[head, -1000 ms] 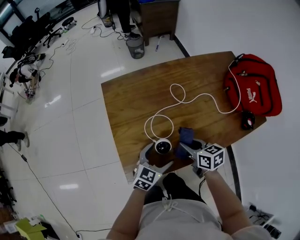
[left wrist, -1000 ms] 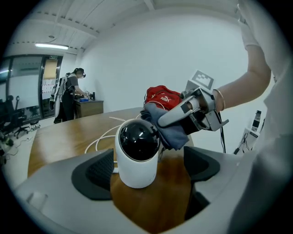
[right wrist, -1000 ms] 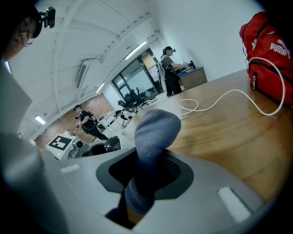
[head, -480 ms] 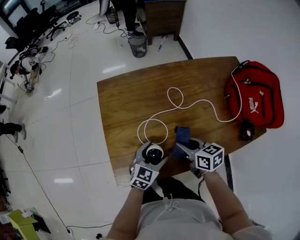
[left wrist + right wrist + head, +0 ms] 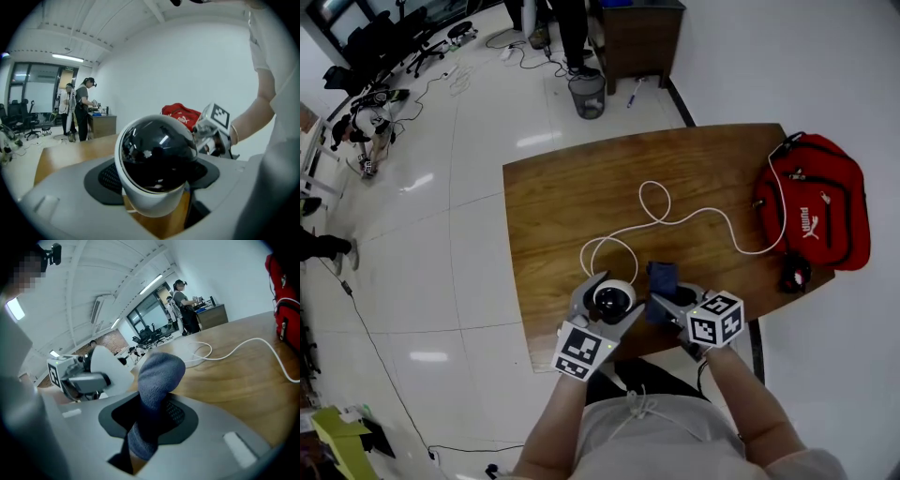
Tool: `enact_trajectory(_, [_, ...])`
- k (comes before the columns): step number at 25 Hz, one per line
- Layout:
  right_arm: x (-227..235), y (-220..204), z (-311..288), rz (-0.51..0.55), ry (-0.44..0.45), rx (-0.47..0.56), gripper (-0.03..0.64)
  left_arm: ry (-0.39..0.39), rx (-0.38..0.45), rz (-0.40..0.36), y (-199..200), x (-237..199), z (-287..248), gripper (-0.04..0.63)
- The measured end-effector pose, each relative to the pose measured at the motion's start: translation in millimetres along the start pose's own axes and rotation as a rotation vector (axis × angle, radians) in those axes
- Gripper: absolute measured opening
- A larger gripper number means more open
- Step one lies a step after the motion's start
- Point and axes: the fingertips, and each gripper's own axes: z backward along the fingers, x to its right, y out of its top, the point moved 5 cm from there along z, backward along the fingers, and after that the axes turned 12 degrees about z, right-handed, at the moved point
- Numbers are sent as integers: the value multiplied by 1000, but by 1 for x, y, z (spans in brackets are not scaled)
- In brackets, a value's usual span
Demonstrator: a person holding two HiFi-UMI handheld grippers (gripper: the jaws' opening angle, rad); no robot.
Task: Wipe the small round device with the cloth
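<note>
The small round device [image 5: 612,298], a white body with a glossy black dome [image 5: 157,154], sits near the front edge of the wooden table [image 5: 562,206]. My left gripper [image 5: 609,302] has a jaw on each side of it; the jaws are closing and the pads [image 5: 105,176] meet its sides. Its white cable [image 5: 675,211] loops away across the table. Just to the right, my right gripper [image 5: 662,302] is shut on a folded blue-grey cloth [image 5: 662,278], which sticks up out of the jaws [image 5: 157,380]. Cloth and device are a little apart.
A red backpack [image 5: 820,202] lies at the table's right end, with a small black object [image 5: 794,274] by the edge below it. The cable runs to the backpack. A waste bin [image 5: 588,94] and a desk stand on the floor beyond the table, with people standing there.
My left gripper moved forward around the device and its jaws closed in on it. The right gripper kept the cloth and shifted slightly left, toward the device.
</note>
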Motion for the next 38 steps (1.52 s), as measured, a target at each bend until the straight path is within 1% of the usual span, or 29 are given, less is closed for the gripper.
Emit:
enact_trajectory(3, [-10, 10, -2, 10, 26, 11, 110, -36, 49, -11, 45, 9, 2, 370])
enact_trajectory(6, [-19, 34, -1, 71, 42, 43, 110, -58, 58, -17, 73, 15, 0, 370])
enact_trajectory(8, [-29, 50, 0, 150, 67, 62, 110, -60, 60, -34, 85, 19, -1, 370])
enact_trajectory(10, [-44, 61, 2, 261, 116, 73, 110, -60, 75, -44, 92, 23, 0, 370])
enact_trajectory(13, [-63, 63, 3, 404, 178, 63, 110, -62, 85, -59, 96, 28, 2, 370])
enact_trajectory(15, [-74, 59, 4, 462, 225, 58, 110, -69, 86, -55, 99, 30, 2, 370])
enact_trajectory(17, [-88, 56, 5, 481, 272, 73, 109, -74, 89, -48, 101, 32, 3, 370])
enact_trajectory(21, [-111, 52, 4, 470, 344, 119, 109, -79, 91, -59, 105, 38, 5, 368])
enact_trajectory(23, [-117, 48, 2, 468, 363, 113, 109, -87, 101, -61, 106, 41, 8, 368])
enact_trajectory(24, [-116, 47, 1, 460, 355, 106, 109, -90, 105, -60, 107, 43, 10, 368])
enact_trajectory(26, [-106, 46, 1, 417, 300, 105, 109, -93, 114, -61, 109, 46, 14, 368])
enact_trajectory(29, [-77, 52, 8, 319, 164, 148, 110, -103, 138, -59, 114, 52, 18, 368])
enact_trajectory(30, [-70, 55, 12, 307, 126, 166, 110, -109, 145, -53, 115, 55, 19, 368])
enact_trajectory(32, [-65, 62, 18, 329, 87, 196, 110, -122, 157, -40, 116, 59, 20, 368])
enact_trajectory(35, [-76, 72, 23, 399, 90, 242, 110, -134, 173, -36, 117, 66, 23, 368])
enact_trajectory(38, [-89, 74, 23, 462, 96, 257, 110, -149, 187, -33, 118, 70, 24, 368])
